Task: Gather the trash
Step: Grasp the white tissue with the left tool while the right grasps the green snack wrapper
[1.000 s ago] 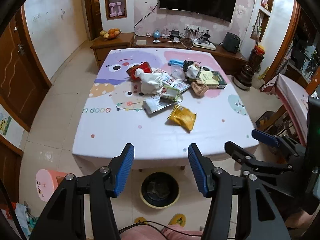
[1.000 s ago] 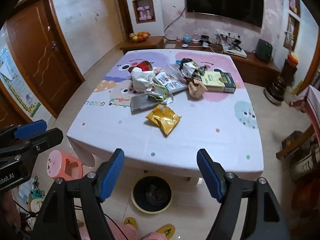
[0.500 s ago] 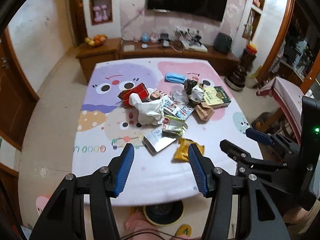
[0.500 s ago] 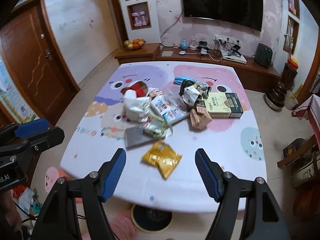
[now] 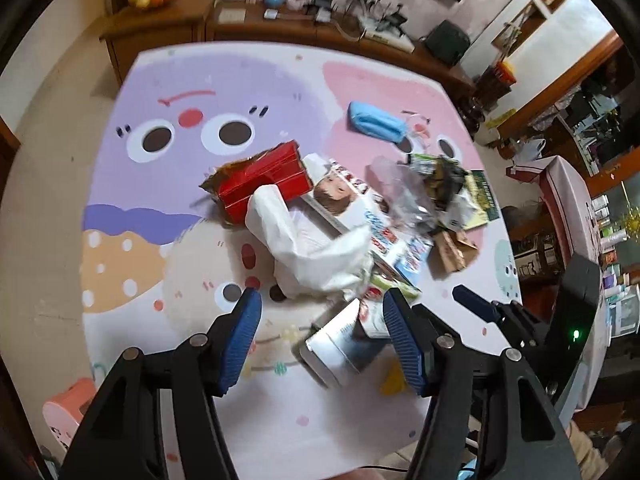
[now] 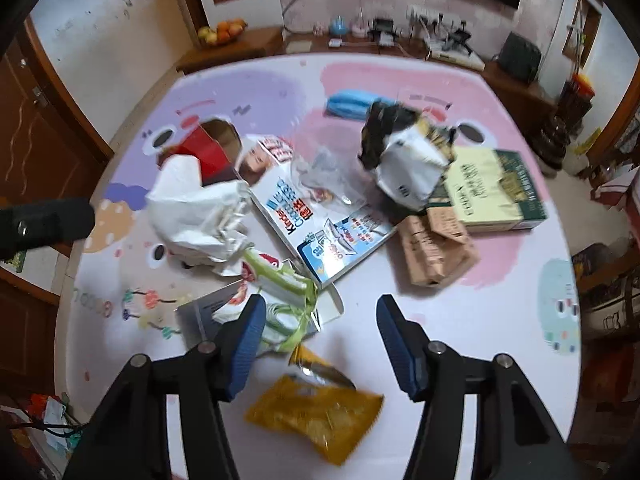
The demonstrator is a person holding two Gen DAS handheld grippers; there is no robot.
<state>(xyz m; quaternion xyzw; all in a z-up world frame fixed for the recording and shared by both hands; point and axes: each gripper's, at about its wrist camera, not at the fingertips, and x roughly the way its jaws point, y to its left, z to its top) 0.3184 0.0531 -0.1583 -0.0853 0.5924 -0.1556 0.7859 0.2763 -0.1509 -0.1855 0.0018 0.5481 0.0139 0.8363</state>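
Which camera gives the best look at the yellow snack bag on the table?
The right wrist view. The yellow snack bag lies whole and unobstructed just below the open right gripper. In the left wrist view only a blurred yellow corner shows beside the left gripper's finger.

Yellow wrapper [image 6: 316,420] between the blue-padded tongs [image 6: 320,344]; red box [image 5: 262,180] and white bag [image 5: 308,248] beyond (cartoon-faced pastel tablecloth [image 5: 168,92] underneath).
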